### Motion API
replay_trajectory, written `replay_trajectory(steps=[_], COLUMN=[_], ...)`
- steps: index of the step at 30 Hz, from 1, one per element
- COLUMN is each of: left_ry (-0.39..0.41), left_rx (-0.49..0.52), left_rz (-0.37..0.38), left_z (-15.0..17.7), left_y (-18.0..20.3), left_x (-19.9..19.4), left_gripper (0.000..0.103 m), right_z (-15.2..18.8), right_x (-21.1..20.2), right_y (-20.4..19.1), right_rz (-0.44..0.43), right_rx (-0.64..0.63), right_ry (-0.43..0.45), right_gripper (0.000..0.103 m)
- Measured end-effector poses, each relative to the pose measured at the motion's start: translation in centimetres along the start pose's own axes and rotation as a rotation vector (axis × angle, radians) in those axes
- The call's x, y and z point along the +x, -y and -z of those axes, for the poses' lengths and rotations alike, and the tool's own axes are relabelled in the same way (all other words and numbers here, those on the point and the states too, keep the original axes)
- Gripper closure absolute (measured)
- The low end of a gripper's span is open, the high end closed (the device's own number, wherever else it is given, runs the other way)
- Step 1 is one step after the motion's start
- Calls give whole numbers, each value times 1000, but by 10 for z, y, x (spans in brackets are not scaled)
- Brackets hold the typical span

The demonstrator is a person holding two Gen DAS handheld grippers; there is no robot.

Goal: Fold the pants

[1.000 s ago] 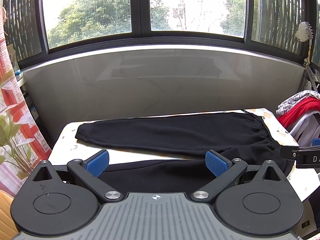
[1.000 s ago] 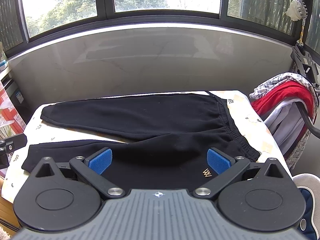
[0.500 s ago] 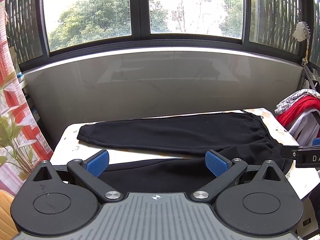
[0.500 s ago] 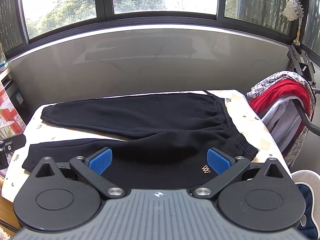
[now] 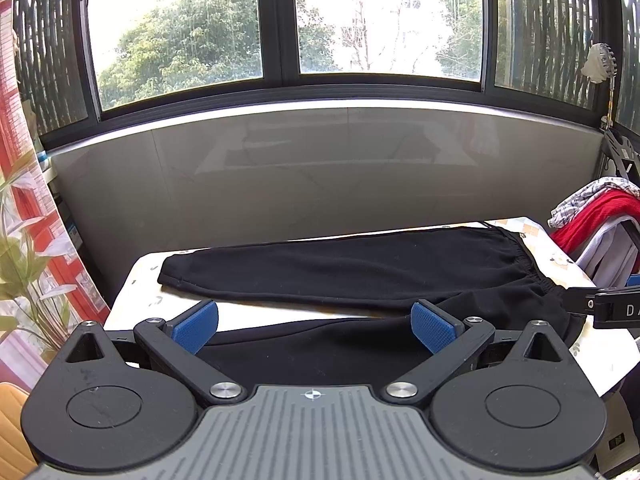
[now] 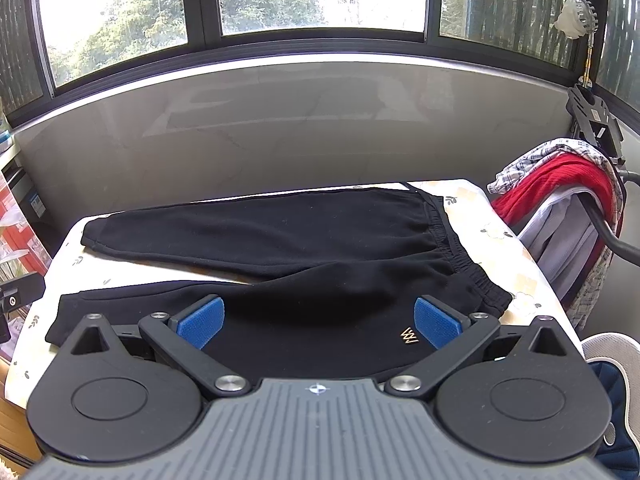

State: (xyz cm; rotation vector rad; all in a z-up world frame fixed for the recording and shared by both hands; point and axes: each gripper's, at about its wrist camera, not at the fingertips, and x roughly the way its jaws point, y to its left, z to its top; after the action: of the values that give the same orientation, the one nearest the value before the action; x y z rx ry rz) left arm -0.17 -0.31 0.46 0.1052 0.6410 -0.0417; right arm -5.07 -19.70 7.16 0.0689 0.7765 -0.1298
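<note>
- pants (image 6: pixel 304 264): small gold logo (image 6: pixel 409 335) near the waistband, reads like "W" or a zigzag (can't tell which)
- right gripper (image 5: pixel 618 311), seen at the edge of the left wrist view: white letter "D", then a cut-off stroke (rest out of frame)
- nothing else legible

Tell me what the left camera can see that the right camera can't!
Only the left wrist view shows the red flowered curtain and the green plant beside the table. Only the right wrist view shows the little gold logo on the pants and the cuff of the near leg. Both show the black pants spread on the table, the big window, the red garment on the chair, and an open gripper: left gripper, right gripper.
</note>
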Motion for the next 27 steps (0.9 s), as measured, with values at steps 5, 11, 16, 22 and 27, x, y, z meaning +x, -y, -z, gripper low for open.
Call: replay_trajectory(steps=[5, 11, 16, 22, 27], left_ry=[2, 11, 18, 16, 17], left_rx=[-1, -4, -5, -4, -6], left_rz=[2, 3, 4, 7, 9], left_z=[4, 7, 9, 8, 7], left_y=[-1, -1, -2, -4, -7], left_x=[-2, -3, -4, -3, -2], left_gripper=[0, 0, 0, 0, 0], right_z=[0, -1, -2, -2, -2], right_x=[-1, -2, -2, -3, -3], right_y=[0, 1, 4, 1, 1], right_rz=[2, 7, 13, 16, 16], right_rx=[4, 7, 12, 12, 11], right_ry=[2, 3, 5, 7, 7], right_gripper=[0, 0, 0, 0, 0])
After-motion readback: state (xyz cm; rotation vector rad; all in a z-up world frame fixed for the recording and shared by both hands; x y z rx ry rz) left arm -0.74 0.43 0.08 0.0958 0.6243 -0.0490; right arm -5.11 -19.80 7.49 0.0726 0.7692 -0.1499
